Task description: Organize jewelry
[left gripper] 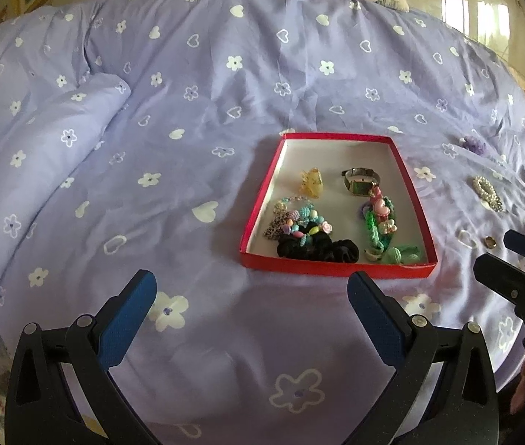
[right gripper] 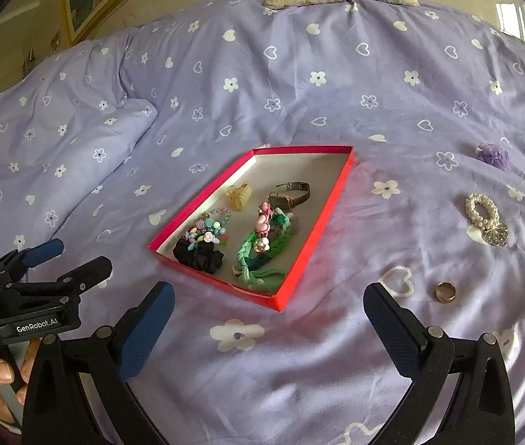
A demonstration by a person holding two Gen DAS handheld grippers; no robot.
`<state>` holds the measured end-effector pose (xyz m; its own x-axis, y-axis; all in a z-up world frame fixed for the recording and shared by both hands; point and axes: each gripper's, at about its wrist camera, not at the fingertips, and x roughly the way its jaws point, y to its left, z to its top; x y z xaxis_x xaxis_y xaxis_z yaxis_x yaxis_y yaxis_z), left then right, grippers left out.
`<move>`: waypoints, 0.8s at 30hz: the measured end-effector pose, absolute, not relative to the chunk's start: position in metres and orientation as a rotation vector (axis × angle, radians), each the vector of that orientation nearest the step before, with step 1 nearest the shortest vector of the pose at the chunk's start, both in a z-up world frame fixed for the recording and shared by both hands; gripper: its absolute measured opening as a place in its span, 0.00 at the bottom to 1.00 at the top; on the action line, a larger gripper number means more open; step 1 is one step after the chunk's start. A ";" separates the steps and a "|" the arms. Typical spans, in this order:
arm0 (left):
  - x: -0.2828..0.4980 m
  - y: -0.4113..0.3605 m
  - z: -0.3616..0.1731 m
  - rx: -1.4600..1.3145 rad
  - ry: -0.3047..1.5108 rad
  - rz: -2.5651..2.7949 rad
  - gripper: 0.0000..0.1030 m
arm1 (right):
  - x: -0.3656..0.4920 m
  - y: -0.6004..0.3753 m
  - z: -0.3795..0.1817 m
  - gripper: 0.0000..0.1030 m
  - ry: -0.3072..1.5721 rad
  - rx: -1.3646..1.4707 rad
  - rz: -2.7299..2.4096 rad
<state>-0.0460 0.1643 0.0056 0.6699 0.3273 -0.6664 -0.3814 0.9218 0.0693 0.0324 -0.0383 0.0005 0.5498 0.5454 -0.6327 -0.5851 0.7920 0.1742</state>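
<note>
Both my tools are spread wide with nothing between the blue pads: my left gripper (left gripper: 251,285) hangs over the quilt short of the box's near edge, my right gripper (right gripper: 268,294) over the quilt off the box's near right corner.

The shallow red cardboard box with a pale lining (right gripper: 316,228) sits mid-bed on the lilac flower-and-heart quilt (right gripper: 299,92). It already holds a black fabric scrunchie (right gripper: 198,256), a green braided cord band (right gripper: 258,256) and a square-faced wristwatch (right gripper: 288,194), among other small pieces.

Three pieces lie loose on the quilt to the right of the box. The small gold metal ring (right gripper: 445,291) is nearest my right gripper; I judge it light, hard and slippery, and on soft bedding it may sink or skid, so I would pinch it across its band. The white pearl bracelet with a silver filigree charm (right gripper: 483,215) lies further toward the right edge; it looks limp and stretchy, best taken across the bead strand, not by the delicate charm. The purple fabric flower piece (right gripper: 492,155) lies furthest back, soft and easy to squeeze.

The only readable writing is "GenRobot.AI" on the left tool's body, seen from the right wrist.
</note>
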 end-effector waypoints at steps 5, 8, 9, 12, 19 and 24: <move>-0.050 0.164 0.009 -0.086 0.711 0.403 1.00 | 0.027 -0.040 0.002 1.00 0.705 -0.041 0.672; -0.051 0.161 0.010 -0.080 0.711 0.396 1.00 | 0.025 -0.042 0.001 1.00 0.695 -0.038 0.669; -0.051 0.160 0.009 -0.075 0.709 0.398 1.00 | 0.025 -0.042 0.001 1.00 0.692 -0.037 0.667; -0.053 0.159 0.011 -0.075 0.700 0.401 1.00 | 0.024 -0.044 0.000 1.00 0.684 -0.032 0.661; -0.058 0.156 0.012 -0.083 0.672 0.397 1.00 | 0.023 -0.047 -0.004 1.00 0.670 -0.028 0.658; -0.059 0.153 0.011 -0.082 0.670 0.388 1.00 | 0.022 -0.047 -0.007 1.00 0.676 -0.026 0.659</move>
